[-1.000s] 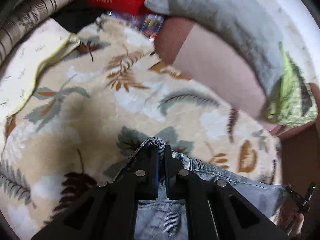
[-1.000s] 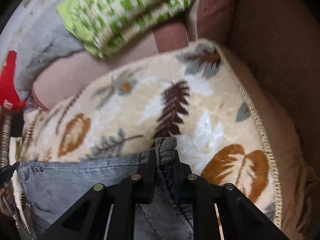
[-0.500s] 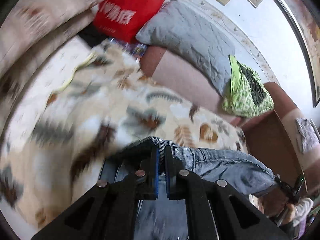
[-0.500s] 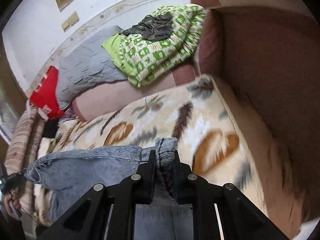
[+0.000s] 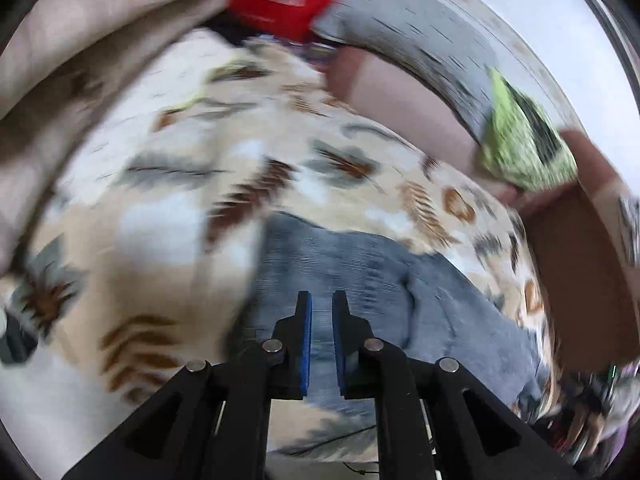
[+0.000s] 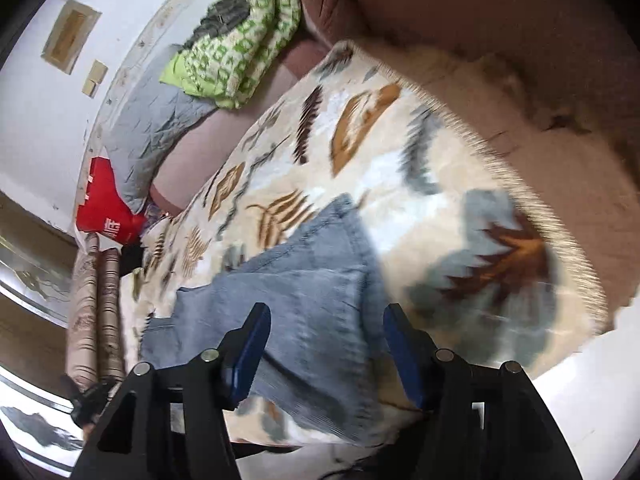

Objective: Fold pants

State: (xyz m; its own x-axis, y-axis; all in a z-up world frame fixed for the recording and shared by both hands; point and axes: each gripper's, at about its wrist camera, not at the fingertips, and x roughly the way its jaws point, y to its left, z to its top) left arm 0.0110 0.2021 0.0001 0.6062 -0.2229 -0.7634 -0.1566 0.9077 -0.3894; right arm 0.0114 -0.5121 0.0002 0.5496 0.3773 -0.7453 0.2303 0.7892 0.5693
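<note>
Blue-grey jeans (image 5: 360, 264) lie folded on a leaf-patterned blanket (image 5: 160, 220) spread over a sofa seat. My left gripper (image 5: 322, 300) hovers over the jeans' near part. Its jaws are opening, a narrow gap shows between the blue pads, and no cloth is pinched in it. In the right wrist view the jeans (image 6: 312, 264) stretch away from me across the blanket (image 6: 400, 160). My right gripper (image 6: 326, 314) hangs above them with its jaws opening wide. The denim lies below its fingers and is not gripped. The left wrist view is motion-blurred.
A grey pillow (image 6: 148, 120), a green checked quilt (image 6: 240, 52) and a red bag (image 6: 104, 208) line the sofa back. A brown armrest (image 6: 520, 40) bounds the blanket's right side. Striped rolled cushions (image 6: 100, 308) lie at the left end.
Both grippers carried the pinched jeans edge towards me over the blanket, then let it go. The right jaws sprang wide apart; the left jaws parted slightly. The jeans now lie doubled over.
</note>
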